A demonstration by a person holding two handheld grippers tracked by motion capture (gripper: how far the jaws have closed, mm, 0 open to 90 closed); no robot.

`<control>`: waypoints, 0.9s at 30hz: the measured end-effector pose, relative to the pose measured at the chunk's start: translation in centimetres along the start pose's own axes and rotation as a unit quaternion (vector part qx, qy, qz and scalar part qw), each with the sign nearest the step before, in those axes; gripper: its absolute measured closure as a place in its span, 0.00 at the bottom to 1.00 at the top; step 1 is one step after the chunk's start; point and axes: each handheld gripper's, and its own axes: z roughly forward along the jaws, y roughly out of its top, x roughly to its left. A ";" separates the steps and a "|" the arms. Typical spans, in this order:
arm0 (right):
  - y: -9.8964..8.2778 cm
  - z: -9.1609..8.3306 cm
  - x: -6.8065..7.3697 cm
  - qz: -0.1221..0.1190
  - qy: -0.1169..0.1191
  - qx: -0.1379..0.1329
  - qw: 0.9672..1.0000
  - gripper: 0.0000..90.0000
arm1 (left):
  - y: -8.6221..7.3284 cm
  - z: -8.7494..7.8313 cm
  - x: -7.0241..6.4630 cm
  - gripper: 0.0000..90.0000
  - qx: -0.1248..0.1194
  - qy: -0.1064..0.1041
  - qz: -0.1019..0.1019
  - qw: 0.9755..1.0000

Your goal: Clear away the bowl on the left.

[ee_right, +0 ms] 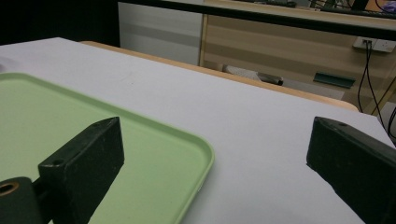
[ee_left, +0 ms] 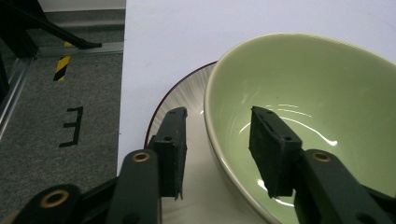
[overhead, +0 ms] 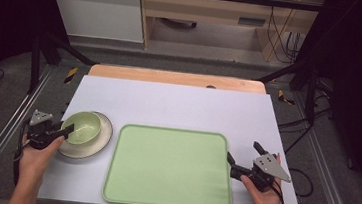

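We see the bowl [overhead: 82, 127] on a plate [overhead: 99, 144] at nine o'clock of the tray [overhead: 170, 167], left tongs [overhead: 68, 131] straddling its rim, not yet pinching, right tongs [overhead: 242, 156] spread wide at the tray's three o'clock, over the bench [overhead: 178, 104].

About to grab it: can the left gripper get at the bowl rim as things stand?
Probably yes. The left gripper already straddles the bowl rim, one jaw outside over the plate, one inside; nothing blocks it.
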 end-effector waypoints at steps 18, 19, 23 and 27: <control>0.0 0.1 0.2 0.000 0.002 0.002 1.000 0.05 | 0.4 1.2 -0.1 0.86 0.023 0.007 -0.019 1.000; 0.0 0.1 0.2 0.000 0.002 0.002 1.000 0.05 | 0.4 1.2 -0.1 0.87 0.023 0.007 -0.019 1.000; -0.1 0.2 0.2 -0.001 0.002 0.003 1.000 0.05 | 0.5 1.2 0.1 0.90 0.023 0.005 -0.022 0.999; 0.0 0.1 0.2 0.000 0.002 0.002 1.000 0.05 | 0.5 1.2 0.1 0.90 0.021 0.007 -0.028 0.999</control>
